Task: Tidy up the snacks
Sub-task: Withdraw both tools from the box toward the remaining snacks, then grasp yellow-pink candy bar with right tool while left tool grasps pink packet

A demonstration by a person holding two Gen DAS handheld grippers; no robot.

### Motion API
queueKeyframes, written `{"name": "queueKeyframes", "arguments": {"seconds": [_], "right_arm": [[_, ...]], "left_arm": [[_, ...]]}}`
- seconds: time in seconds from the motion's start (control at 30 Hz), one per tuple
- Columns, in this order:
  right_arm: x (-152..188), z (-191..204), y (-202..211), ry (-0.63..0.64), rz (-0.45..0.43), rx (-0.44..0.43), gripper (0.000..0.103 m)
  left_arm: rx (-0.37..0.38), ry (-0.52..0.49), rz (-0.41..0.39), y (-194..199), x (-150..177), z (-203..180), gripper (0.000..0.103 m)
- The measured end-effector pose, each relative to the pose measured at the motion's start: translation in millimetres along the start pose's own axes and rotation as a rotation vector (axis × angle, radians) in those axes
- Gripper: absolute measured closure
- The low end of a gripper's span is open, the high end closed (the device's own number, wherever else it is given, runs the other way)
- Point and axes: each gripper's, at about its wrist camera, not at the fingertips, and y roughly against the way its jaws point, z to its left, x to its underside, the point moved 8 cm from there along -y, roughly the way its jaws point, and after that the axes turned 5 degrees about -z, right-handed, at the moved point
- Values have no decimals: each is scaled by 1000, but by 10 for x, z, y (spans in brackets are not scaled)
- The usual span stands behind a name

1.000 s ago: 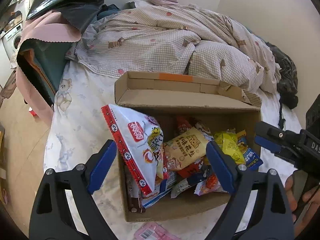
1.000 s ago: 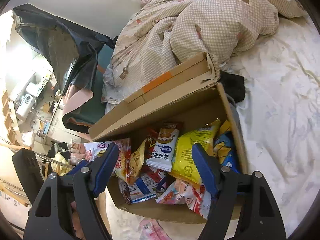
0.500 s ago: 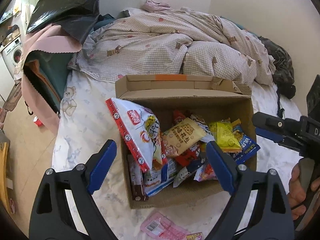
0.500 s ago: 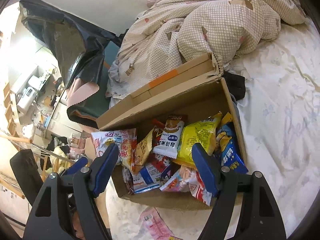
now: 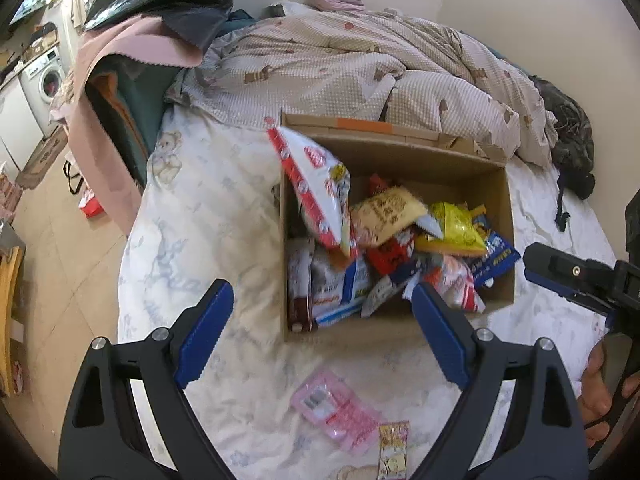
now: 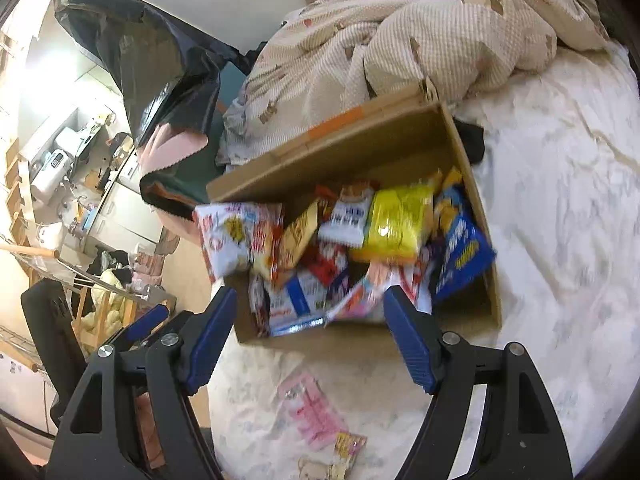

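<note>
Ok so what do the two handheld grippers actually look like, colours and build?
Both match: the left gripper and right gripper each have two black plastic arms with triangular cut-outs and silver pivot screws, tipped with blue ribbed pads. In the left view, the right gripper has a black body with a small brass screw hole. No sleeves or cables show.
</note>
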Motion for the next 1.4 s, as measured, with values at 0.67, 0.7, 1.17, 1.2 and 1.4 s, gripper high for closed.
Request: {"name": "queueKeyframes", "arguments": {"seconds": [0.67,0.7,1.17,1.2,1.4], "right_arm": [[1142,-395,-219,16,255,233,25],[1185,-426,-257,11,275,242,25],[2018,-279,-857,125,539,299,25],[2097,-261,-897,173,546,334,25],[2295,-213,-958,362,507,438,36]], "left_arm": [[-126,119,254,-145,1184,280,14],[-131,131,263,-157,1214,303,14],[-170,282,293,-209,1247,621,14],[-173,281,293,-214,1255,611,14],[-186,239,297,-236,1269,543,14]]}}
